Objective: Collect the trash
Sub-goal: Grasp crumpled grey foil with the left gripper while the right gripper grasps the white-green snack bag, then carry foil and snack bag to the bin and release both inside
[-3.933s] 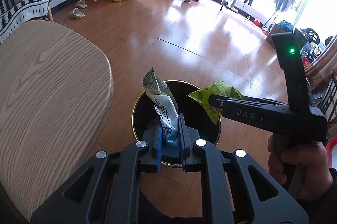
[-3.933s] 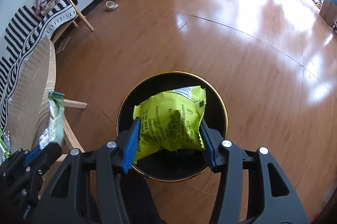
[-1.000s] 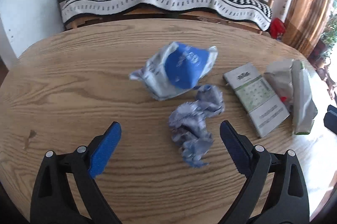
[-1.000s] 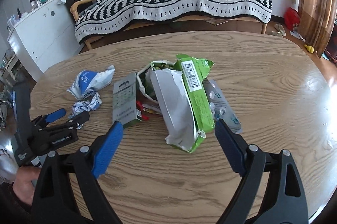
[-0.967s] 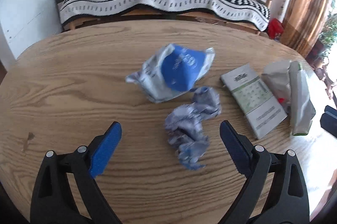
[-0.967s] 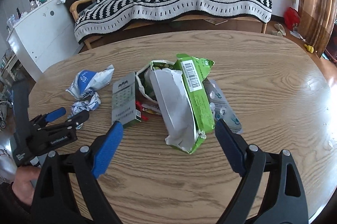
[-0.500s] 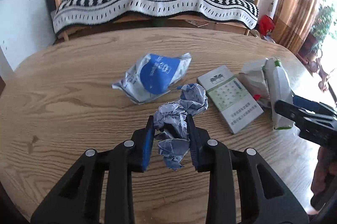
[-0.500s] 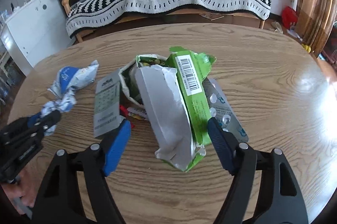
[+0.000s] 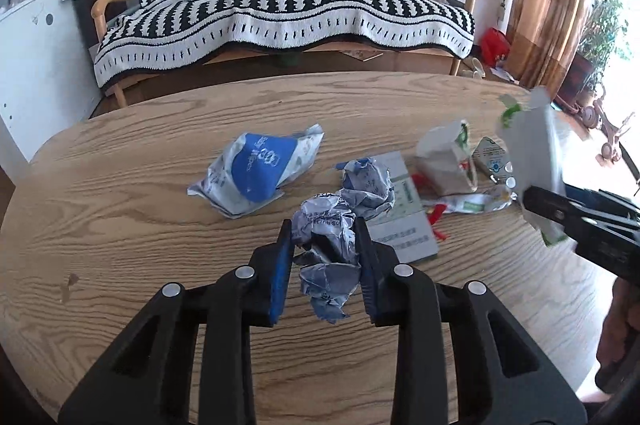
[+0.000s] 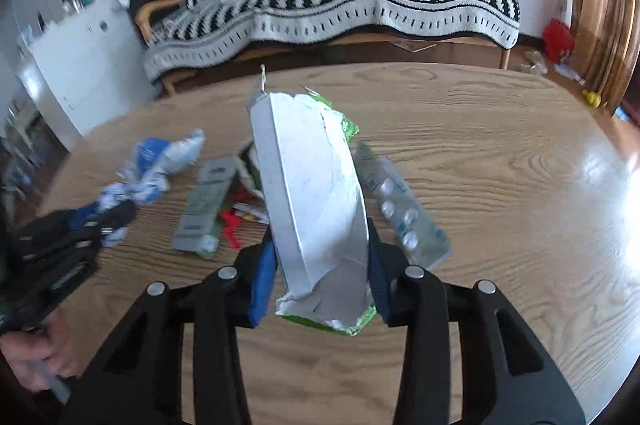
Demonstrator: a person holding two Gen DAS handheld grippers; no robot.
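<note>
My left gripper point(image 9: 325, 257) is shut on a crumpled blue-and-white wrapper point(image 9: 336, 233) and holds it just above the wooden table point(image 9: 120, 225). My right gripper point(image 10: 320, 277) is shut on a torn green-and-silver carton point(image 10: 312, 209), lifted and tilted above the table point(image 10: 500, 209). The carton also shows at the right of the left wrist view point(image 9: 532, 153). On the table lie a blue-and-white bag point(image 9: 256, 165), a flat grey-green box point(image 9: 404, 217), a torn snack bag point(image 9: 448, 161) and a clear blister pack point(image 10: 400, 209).
A sofa with a black-and-white striped blanket point(image 9: 280, 9) stands beyond the table. A white cabinet point(image 10: 80, 57) is at the left. Curtains and plants point(image 9: 600, 33) are at the right. The trash bin is out of view.
Both grippers came from the bin to the table. In the last second the left shut on the crumpled wrapper and raised it; the right shut on the carton and lifted it.
</note>
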